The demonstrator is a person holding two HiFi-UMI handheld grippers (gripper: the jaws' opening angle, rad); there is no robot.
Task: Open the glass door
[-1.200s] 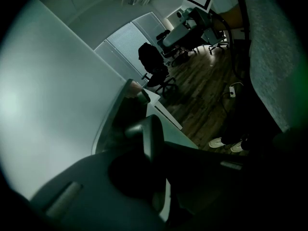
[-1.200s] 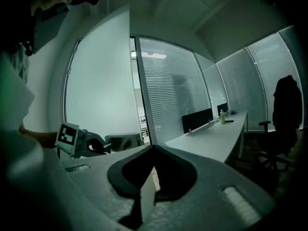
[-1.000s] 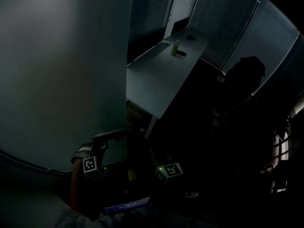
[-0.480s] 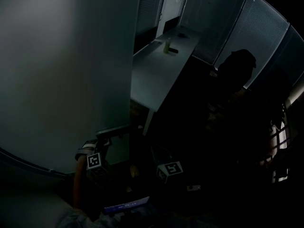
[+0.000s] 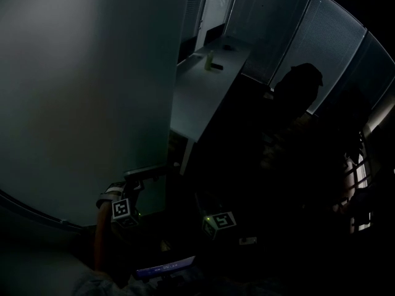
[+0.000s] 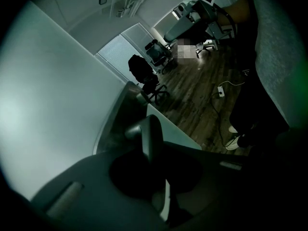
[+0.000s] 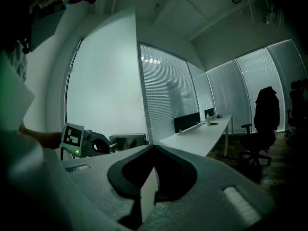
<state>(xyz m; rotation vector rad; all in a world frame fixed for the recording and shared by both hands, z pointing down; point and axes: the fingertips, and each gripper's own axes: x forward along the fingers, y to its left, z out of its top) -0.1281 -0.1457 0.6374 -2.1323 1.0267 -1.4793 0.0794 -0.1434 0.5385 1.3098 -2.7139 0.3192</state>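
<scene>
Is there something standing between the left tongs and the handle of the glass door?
Nothing visible does. The door handle already sits between the jaws of the left tongs, which are closed on it.

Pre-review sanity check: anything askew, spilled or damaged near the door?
Nothing stands out. The left gripper is closed on the door handle; the bottle stands upright on the desk.

The glass door (image 5: 86,91) is a tall, frosted, pale grey-green panel that stands upright and fills the scene's left. The room shows past its free right edge. A dark lever handle (image 5: 145,172) juts out near that edge, low down.
</scene>
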